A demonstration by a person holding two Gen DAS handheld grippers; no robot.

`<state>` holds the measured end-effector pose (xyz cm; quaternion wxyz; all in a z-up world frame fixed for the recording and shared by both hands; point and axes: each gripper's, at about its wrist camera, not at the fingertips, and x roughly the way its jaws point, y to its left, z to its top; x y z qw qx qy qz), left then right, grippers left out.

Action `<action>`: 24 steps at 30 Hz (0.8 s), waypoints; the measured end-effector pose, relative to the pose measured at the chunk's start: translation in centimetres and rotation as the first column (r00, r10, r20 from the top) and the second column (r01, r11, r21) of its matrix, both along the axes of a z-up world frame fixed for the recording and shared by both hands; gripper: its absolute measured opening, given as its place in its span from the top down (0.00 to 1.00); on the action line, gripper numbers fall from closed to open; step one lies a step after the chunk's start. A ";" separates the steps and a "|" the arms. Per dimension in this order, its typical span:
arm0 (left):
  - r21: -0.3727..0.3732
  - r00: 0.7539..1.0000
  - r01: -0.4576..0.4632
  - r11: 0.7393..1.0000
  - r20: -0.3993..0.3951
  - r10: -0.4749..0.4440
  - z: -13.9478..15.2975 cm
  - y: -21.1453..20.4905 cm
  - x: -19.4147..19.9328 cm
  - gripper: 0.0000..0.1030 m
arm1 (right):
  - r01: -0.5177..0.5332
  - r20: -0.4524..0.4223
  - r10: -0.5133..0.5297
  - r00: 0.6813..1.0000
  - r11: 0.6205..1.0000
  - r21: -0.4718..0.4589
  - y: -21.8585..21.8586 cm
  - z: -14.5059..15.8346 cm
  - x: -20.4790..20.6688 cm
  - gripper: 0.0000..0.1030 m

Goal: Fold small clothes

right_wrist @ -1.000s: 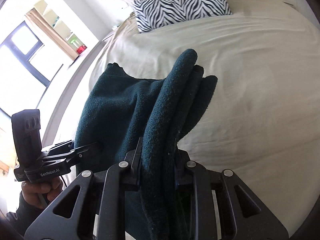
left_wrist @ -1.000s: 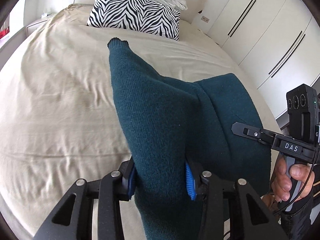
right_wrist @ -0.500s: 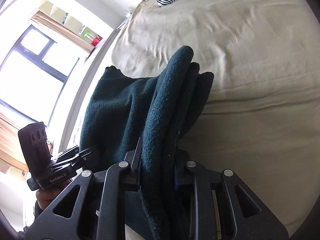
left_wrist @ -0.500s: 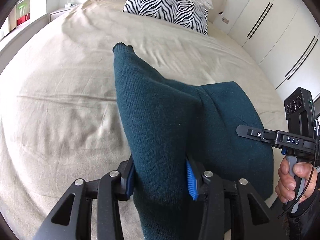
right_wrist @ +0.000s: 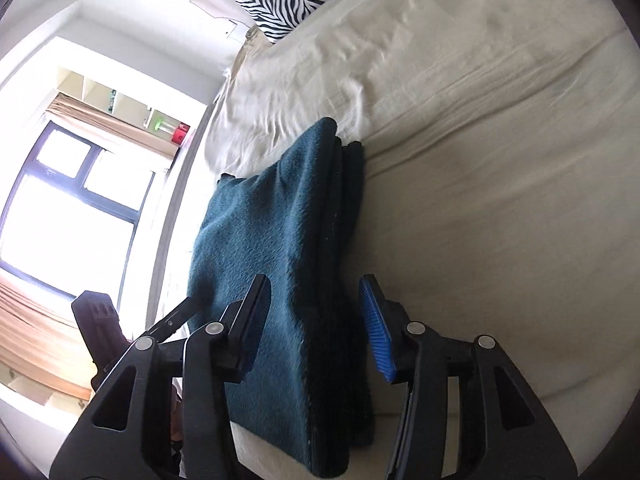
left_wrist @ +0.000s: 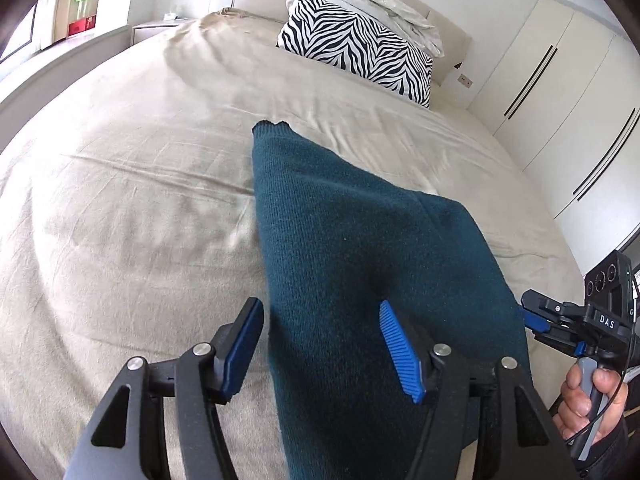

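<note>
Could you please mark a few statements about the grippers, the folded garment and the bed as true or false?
1. The left gripper is open. True.
2. The right gripper is clamped on the teal sweater. False: its jaws stand apart around the sweater.
3. The sweater lies folded on the beige bed sheet. True.
4. The zebra-print pillow rests on top of the sweater. False: it sits apart, at the head of the bed.
</note>
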<state>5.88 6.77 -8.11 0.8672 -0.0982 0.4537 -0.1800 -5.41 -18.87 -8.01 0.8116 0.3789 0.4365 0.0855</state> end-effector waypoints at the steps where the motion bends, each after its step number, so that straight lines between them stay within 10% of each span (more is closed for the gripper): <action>1: 0.010 1.000 0.009 1.000 -0.013 -0.009 -0.6 -0.1 -0.2 0.34 | -0.001 0.003 0.001 1.000 1.000 -0.019 0.1 0.4 -0.5 0.56; 5: 0.000 0.999 0.005 1.000 -0.048 -0.005 -2.8 -0.4 -0.3 0.32 | -0.054 -0.080 0.044 0.996 0.990 -0.129 0.7 -1.6 -1.5 0.56; 9: 0.020 1.000 0.009 1.000 -0.022 -0.009 -1.8 -0.3 -1.2 0.33 | 0.001 -0.049 -0.003 0.999 0.999 -0.038 -0.8 -3.3 -2.5 0.60; 16: 0.113 0.984 -0.051 0.992 0.176 0.031 3.1 0.4 -4.1 0.21 | 0.046 -0.019 -0.052 0.998 0.970 -0.238 -0.4 0.1 -4.8 0.57; 19: 0.197 0.926 -0.114 0.974 0.376 0.033 6.9 -0.6 -6.0 0.00 | 0.087 0.076 -0.064 0.995 0.933 -0.350 0.6 3.4 -6.4 0.57; 24: 0.252 0.815 -0.198 0.947 0.579 0.016 12.2 -1.7 -9.2 0.00 | 0.222 0.312 -0.063 0.948 0.832 -0.508 3.0 10.4 -9.1 0.40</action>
